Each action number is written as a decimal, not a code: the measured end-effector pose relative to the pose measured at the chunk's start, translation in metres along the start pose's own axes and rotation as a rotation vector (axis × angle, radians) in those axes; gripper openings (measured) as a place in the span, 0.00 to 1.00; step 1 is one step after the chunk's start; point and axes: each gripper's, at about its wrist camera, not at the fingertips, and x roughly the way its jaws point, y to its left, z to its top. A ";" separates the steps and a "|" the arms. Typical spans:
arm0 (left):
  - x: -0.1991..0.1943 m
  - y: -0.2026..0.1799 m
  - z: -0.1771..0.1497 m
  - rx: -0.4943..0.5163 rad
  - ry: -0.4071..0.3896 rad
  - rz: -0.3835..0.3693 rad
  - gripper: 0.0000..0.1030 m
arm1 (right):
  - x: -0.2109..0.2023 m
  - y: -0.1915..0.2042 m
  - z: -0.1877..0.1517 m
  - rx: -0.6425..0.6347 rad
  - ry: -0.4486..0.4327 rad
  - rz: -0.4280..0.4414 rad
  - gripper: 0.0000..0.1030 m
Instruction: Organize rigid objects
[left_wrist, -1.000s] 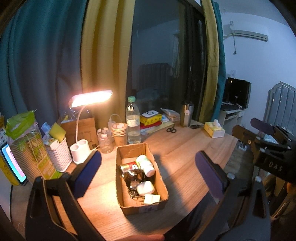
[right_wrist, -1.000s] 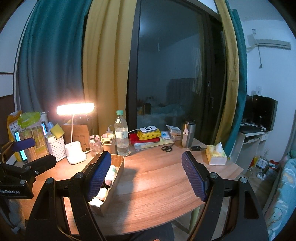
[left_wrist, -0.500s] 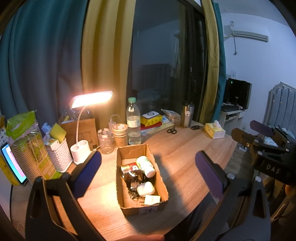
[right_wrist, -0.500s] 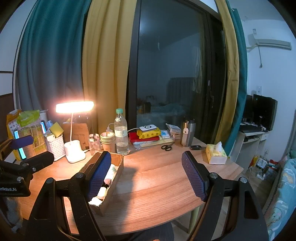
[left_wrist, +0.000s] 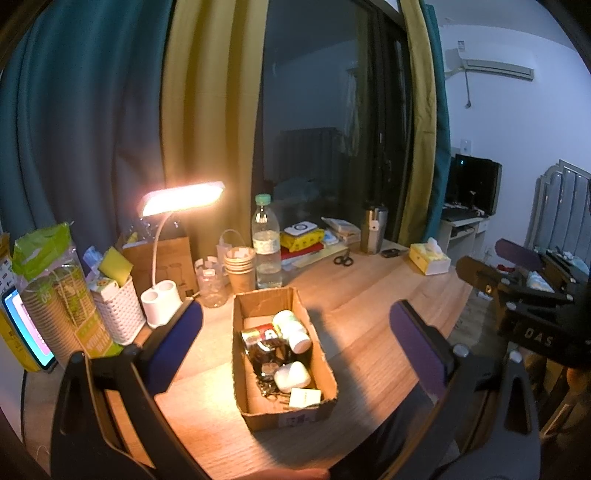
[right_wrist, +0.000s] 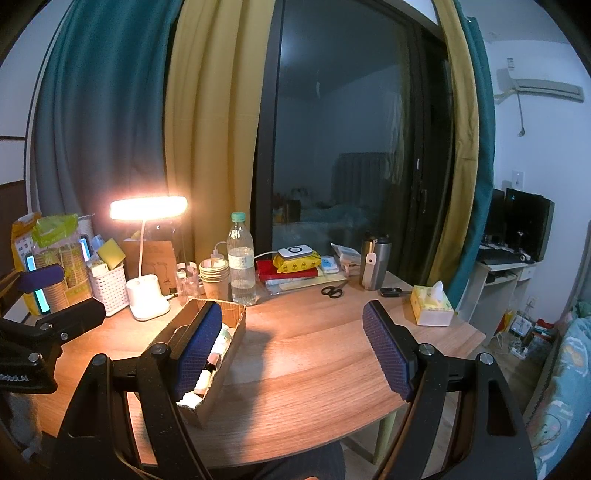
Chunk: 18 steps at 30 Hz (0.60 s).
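Note:
An open cardboard box (left_wrist: 325, 400) sits on the wooden desk (left_wrist: 369, 295) near its front edge. It holds a white pill bottle (left_wrist: 291, 329), a red and white can (left_wrist: 258, 334), a white case (left_wrist: 293, 376), a small white card (left_wrist: 304, 397) and dark tangled items. My left gripper (left_wrist: 295, 347) is open and empty, held above the box. My right gripper (right_wrist: 291, 347) is open and empty, right of the box (right_wrist: 218, 373), over bare desk. Its left finger hides part of the box. Each gripper shows at the edge of the other's view.
A lit desk lamp (left_wrist: 181, 199), white basket (left_wrist: 118, 314), paper cups (left_wrist: 240, 273) and water bottle (left_wrist: 266, 243) stand behind the box. Books (right_wrist: 291, 269), scissors (right_wrist: 332, 291), a steel tumbler (right_wrist: 373, 262) and a tissue box (right_wrist: 432, 306) lie at the back right. The desk ends at the right.
Both views shifted very slightly. Both grippers stay open and empty, and nothing on the desk has moved.

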 end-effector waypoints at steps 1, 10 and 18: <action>0.000 0.000 0.000 0.001 0.000 0.000 0.99 | 0.001 0.000 -0.001 0.000 0.003 0.000 0.79; 0.000 -0.001 -0.001 -0.001 -0.002 0.000 0.99 | 0.003 -0.001 -0.004 -0.002 0.008 0.003 0.79; 0.004 0.000 -0.002 -0.009 0.012 -0.005 0.99 | 0.005 -0.002 -0.004 0.001 0.009 0.004 0.79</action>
